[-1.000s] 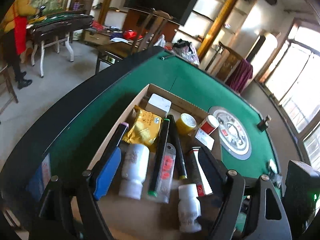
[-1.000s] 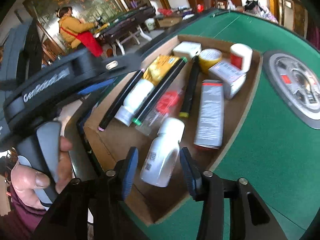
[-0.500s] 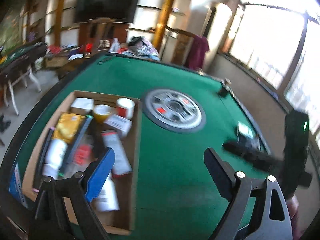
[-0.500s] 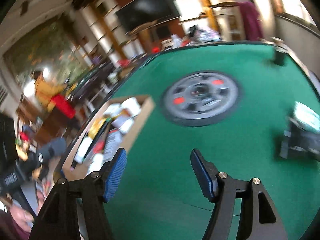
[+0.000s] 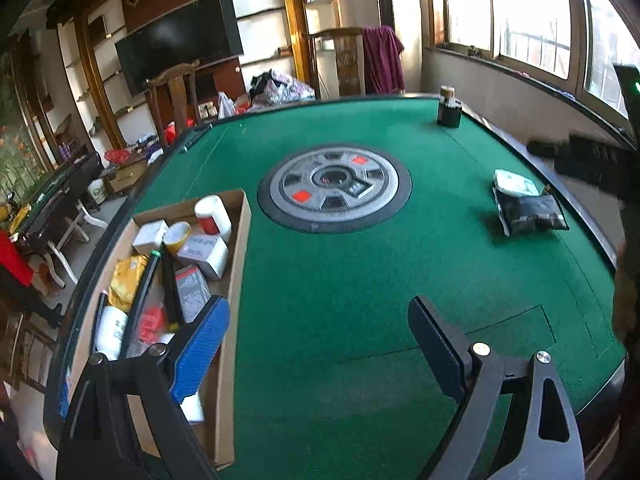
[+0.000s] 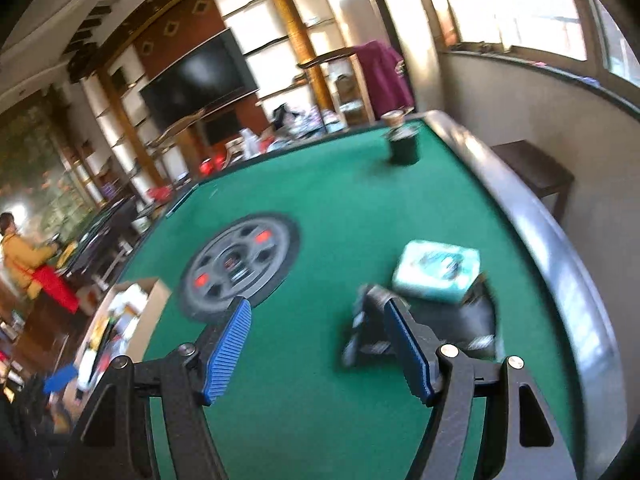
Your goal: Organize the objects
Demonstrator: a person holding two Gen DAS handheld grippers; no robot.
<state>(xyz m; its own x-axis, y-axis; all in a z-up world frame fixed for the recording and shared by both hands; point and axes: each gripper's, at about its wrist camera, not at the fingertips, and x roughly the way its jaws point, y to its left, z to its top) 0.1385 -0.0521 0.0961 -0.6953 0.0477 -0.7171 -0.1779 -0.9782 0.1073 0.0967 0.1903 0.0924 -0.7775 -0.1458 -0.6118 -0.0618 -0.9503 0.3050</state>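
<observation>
Black pouch (image 6: 452, 328) with a white packet (image 6: 436, 270) on it lay at the right side of the green table (image 5: 360, 280), well apart from the cardboard box (image 5: 236, 264) at left. Step: reaching; next likely grab the pouch. Right gripper (image 6: 320, 348) hovered near it, fingers wide, empty. Left gripper (image 5: 320, 344) hung wide, empty.

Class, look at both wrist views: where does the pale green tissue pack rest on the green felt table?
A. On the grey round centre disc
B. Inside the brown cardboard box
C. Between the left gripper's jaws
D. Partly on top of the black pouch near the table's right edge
D: the pale green tissue pack overlaps the black pouch, far from the brown cardboard box.
</observation>
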